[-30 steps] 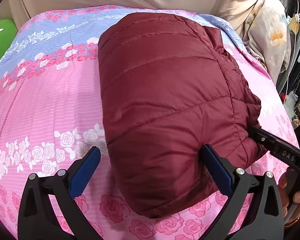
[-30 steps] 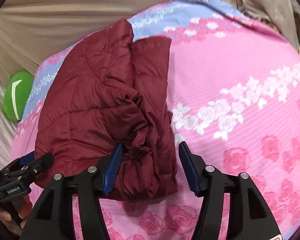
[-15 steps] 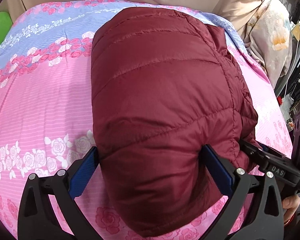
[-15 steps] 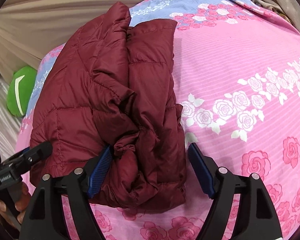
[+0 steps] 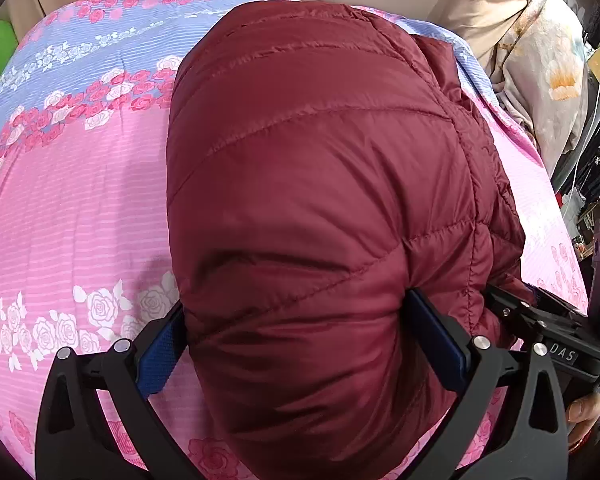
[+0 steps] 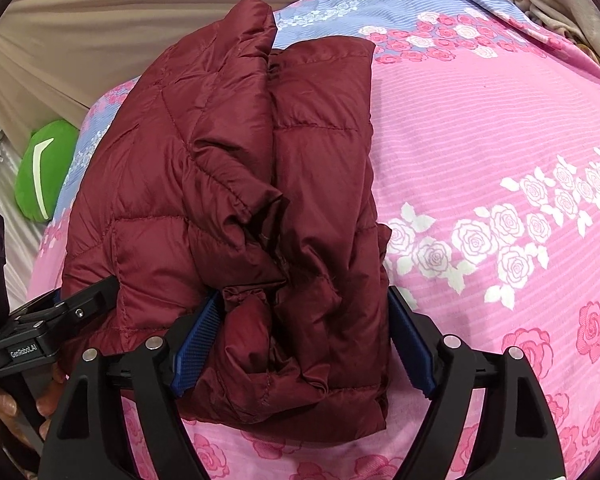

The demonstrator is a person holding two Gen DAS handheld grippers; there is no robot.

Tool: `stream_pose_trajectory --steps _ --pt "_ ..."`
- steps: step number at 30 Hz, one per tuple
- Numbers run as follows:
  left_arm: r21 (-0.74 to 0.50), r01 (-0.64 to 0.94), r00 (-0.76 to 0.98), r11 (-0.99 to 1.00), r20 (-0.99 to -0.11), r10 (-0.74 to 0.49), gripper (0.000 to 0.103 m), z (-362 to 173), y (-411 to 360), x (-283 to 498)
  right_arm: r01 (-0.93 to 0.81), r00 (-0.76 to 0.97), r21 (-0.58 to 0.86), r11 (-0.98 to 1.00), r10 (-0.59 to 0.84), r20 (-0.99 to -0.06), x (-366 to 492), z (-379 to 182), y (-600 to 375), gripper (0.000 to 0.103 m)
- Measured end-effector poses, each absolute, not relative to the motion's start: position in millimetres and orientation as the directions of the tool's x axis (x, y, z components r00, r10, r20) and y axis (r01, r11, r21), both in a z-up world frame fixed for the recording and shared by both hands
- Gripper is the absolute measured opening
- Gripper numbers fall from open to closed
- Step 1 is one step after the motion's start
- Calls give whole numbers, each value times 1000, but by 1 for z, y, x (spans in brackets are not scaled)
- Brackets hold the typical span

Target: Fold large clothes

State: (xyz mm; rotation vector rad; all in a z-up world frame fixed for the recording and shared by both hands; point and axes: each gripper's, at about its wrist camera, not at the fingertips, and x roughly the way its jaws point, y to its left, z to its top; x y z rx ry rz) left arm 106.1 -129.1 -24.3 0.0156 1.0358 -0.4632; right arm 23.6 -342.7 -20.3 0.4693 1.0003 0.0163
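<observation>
Jacket (image 5: 320,184) puffy, light, slick; grip thick near edge; left gripper (image 5: 300,344) and right gripper (image 6: 304,344) jaws apart, astride it, right just widened.

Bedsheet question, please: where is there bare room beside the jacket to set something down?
The sheet lies bare right of the jacket in the right wrist view, and left of it in the left wrist view. The near edge is crowded: both tongs straddle the jacket there.

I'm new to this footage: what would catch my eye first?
A puffy, quilted maroon down jacket, folded into a bundle, lies mid-bed on the pink rose-print bedsheet. Both black tools with blue pads straddle its near end: left tool, right tool.
</observation>
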Motion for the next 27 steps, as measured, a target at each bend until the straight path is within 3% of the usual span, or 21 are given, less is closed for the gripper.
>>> stream_pose_trajectory --steps 9,10,12,15,17,23,27 --pt "-197 378 432 905 -827 -361 98 -29 -133 108 186 553 386 904 228 -801 30 -21 -339 75" --pt "-198 378 430 904 -828 -361 98 -28 -133 107 181 555 392 902 235 -798 30 -21 -339 71" --pt "-197 384 429 902 -827 -363 98 -25 -133 105 168 559 439 883 282 -780 29 -20 -339 49" --pt "-209 388 431 897 -820 -377 95 -14 -124 100 170 574 451 876 284 -768 24 -15 -339 27" --pt "-226 374 459 899 -798 -391 95 0 -109 95 177 578 474 863 298 -759 19 -14 -345 22" --pt "-276 329 522 903 -744 -417 98 24 -61 97 177 576 487 855 311 -756 14 -19 -349 22" --pt "-359 349 397 866 -780 -483 98 -6 -73 111 186 565 505 843 329 -757 17 -20 -353 33"
